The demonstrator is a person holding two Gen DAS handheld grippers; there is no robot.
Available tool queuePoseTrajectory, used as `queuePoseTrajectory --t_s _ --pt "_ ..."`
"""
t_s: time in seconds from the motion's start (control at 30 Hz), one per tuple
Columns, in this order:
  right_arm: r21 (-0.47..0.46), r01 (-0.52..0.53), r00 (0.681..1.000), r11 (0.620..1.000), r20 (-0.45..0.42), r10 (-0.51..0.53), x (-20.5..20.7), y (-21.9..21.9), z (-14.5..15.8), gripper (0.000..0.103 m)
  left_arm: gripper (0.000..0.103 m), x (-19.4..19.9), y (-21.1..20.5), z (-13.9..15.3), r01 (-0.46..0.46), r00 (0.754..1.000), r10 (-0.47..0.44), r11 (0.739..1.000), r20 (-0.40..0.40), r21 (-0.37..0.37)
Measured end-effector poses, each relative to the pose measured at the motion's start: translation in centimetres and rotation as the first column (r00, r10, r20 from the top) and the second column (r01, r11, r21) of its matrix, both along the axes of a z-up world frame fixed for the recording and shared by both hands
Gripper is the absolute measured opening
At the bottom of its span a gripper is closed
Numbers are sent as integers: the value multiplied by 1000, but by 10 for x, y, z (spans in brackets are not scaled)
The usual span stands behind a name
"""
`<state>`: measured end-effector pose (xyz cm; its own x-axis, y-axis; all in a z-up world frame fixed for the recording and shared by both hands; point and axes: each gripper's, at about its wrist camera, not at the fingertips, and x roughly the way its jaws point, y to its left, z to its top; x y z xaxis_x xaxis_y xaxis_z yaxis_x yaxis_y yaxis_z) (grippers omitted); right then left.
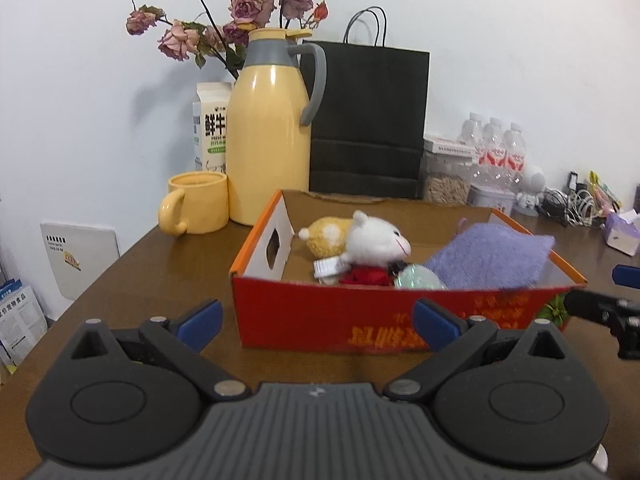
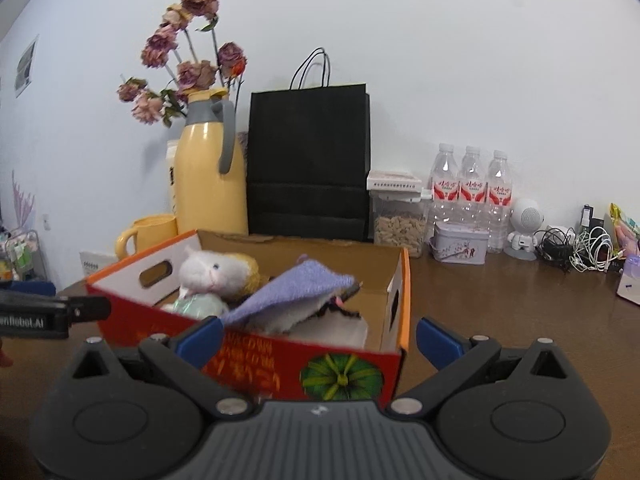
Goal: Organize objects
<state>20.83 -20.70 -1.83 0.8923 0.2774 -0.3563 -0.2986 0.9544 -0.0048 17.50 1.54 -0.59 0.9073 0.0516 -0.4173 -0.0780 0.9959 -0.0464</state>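
Note:
A red and orange cardboard box (image 1: 360, 322) stands on the brown table (image 1: 152, 280). In it lie a white plush toy (image 1: 378, 242), a yellow plush (image 1: 326, 234), a purple cloth (image 1: 490, 258), a pale green ball (image 1: 418, 278) and a white cap (image 1: 328, 268). My left gripper (image 1: 318, 322) is open and empty, just in front of the box's near wall. My right gripper (image 2: 320, 338) is open and empty at the box's (image 2: 288, 364) near right corner; the cloth (image 2: 296, 288) and white plush (image 2: 208, 270) show inside. The right gripper's fingertips (image 1: 592, 306) show at the left view's right edge.
Behind the box stand a yellow thermos (image 1: 270, 136), a yellow mug (image 1: 196, 202), a milk carton (image 1: 210, 128), dried roses (image 1: 236, 12) and a black paper bag (image 1: 368, 120). Right of them are a nut jar (image 2: 398, 220), water bottles (image 2: 472, 184), a tin (image 2: 460, 242), a small white robot figure (image 2: 524, 232) and cables (image 2: 580, 248).

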Motion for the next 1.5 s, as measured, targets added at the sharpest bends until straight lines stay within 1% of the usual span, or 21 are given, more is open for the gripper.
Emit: queuePoseTrajectory --t_s 0.17,0.27,0.33,0.4,0.47,0.53,0.57,0.63,0.77,0.8,0.83,0.87,0.9,0.97,1.07,1.1,1.13,1.23,1.33,1.5 --pt "-34 -51 995 998 -82 48 -20 -6 -7 103 103 -14 1 4 3 1000 -3 1000 -27 14" --pt "-59 -71 991 996 -120 63 -32 -6 -12 100 103 -24 0 6 7 999 -6 1000 -39 25" --pt "-65 -84 987 994 -141 74 -40 -6 -16 95 103 -30 0 6 12 999 -11 1000 -49 24" --pt "-66 -96 984 993 -159 85 -48 -6 -20 95 103 -35 -1 5 17 998 -15 1000 -59 24" --pt "-71 -104 981 992 -174 90 -51 -5 -24 88 103 -39 -2 3 17 997 -16 1000 -72 23" --pt "-64 -115 976 991 -194 101 -51 -3 -27 75 103 -42 -3 1 17 996 -15 1000 -86 18" --pt "-61 -122 973 991 -203 108 -50 -1 -28 73 103 -44 -3 0 17 996 -16 1000 -90 15" --pt "-57 -137 967 989 -222 121 -47 4 -31 63 103 -47 -4 0 19 995 -18 1000 -95 13" --pt "-47 -160 956 986 -257 143 -31 16 -37 51 103 -52 -5 0 14 995 -13 1000 -100 15" --pt "-48 -156 954 987 -268 138 -26 18 -38 45 103 -53 -5 0 15 995 -13 1000 -101 15" --pt "-45 -155 950 987 -279 137 -22 20 -41 42 103 -54 -5 0 16 995 -14 1000 -101 15" --pt "-44 -157 947 987 -289 137 -19 21 -43 41 103 -54 -6 0 16 995 -14 1000 -101 15" --pt "-53 -154 950 987 -282 133 -18 23 -43 40 103 -55 -6 0 15 995 -13 1000 -102 15" --pt "-60 -156 951 986 -279 134 -17 26 -44 34 103 -54 -7 -1 16 994 -15 1000 -105 13" --pt "-71 -184 952 980 -263 160 -20 31 -45 18 103 -52 -11 -3 24 993 -23 1000 -112 12" --pt "-73 -192 951 979 -262 167 -21 32 -44 10 103 -51 -13 -3 28 993 -26 1000 -114 12" --pt "-79 -194 951 978 -260 168 -22 34 -44 7 103 -51 -15 -4 32 993 -31 999 -117 12" --pt "-75 -189 954 979 -252 165 -22 33 -43 6 103 -51 -21 -6 45 991 -43 999 -124 13" --pt "-59 -172 963 983 -222 155 -25 29 -41 5 103 -50 -26 -7 52 990 -50 999 -131 14" --pt "-33 -105 987 994 -125 100 -34 17 -34 5 103 -44 -34 -12 59 985 -58 998 -160 0"
